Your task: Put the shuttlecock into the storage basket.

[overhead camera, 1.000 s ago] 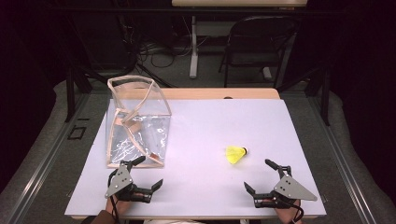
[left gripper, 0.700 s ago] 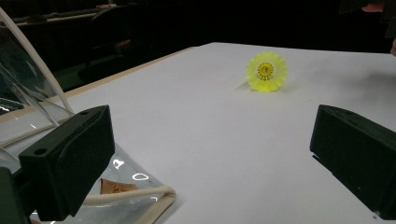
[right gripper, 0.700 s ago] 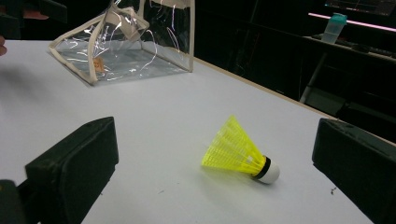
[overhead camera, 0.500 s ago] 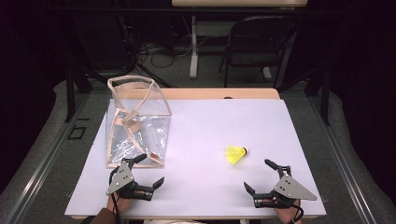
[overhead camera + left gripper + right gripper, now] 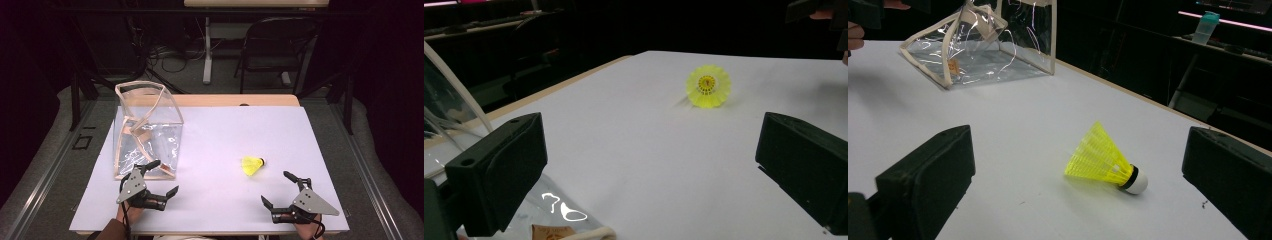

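Nothing has shifted since a second ago: our left gripper (image 5: 156,178) and right gripper (image 5: 280,189) hover open-fingered at the near edge. Between them, right of the clear bag (image 5: 147,131), the yellow shuttlecock (image 5: 253,165) lies on its side on the surface (image 5: 225,135), light and easily crushed; we'd pinch its firm white cork (image 5: 1137,180).

1. In the left gripper view, the clear bag (image 5: 444,115) is cut off by the left edge and the bottom edge.
2. In that view, the shuttlecock (image 5: 709,85) faces the camera with its open skirt, so its white cork is hidden.
3. The right gripper (image 5: 819,12) is cut by the top right corner.
4. In the right gripper view, the top of the bag (image 5: 983,45) is cut off.
5. The label (image 5: 952,65) on the bag is too small to read.
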